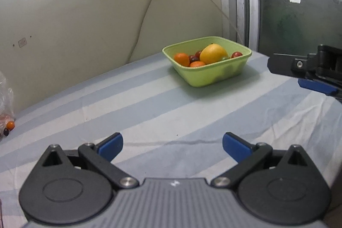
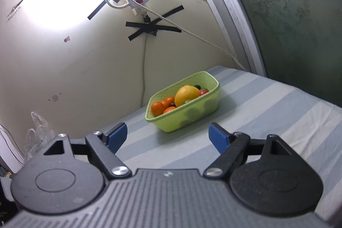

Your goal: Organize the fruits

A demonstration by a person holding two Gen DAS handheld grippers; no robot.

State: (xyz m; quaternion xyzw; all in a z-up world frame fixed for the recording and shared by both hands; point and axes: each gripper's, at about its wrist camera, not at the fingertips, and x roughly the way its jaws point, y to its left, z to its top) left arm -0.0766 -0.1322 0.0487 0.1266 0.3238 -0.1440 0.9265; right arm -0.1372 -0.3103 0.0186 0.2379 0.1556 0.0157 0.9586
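A light green basket (image 1: 213, 76) (image 2: 192, 119) stands on the striped cloth near the far wall. In it lie a big yellow mango (image 1: 213, 53) (image 2: 186, 94), several oranges (image 1: 182, 58) (image 2: 157, 108) and small dark red fruits (image 1: 236, 54) (image 2: 203, 93). My left gripper (image 1: 172, 145) hovers over the cloth well short of the basket, open with nothing between its blue pads. My right gripper (image 2: 167, 135) is open too, empty, just short of the basket; it also shows at the right edge of the left wrist view as the right gripper (image 1: 307, 76).
A striped blue-and-white cloth (image 1: 149, 104) (image 2: 267, 112) covers the surface. At the far left lie a crumpled clear plastic bag (image 1: 5, 95) (image 2: 36, 134), a small orange fruit (image 1: 10, 125) and a dark one (image 1: 6, 132). A taped cable runs down the wall (image 1: 141, 31).
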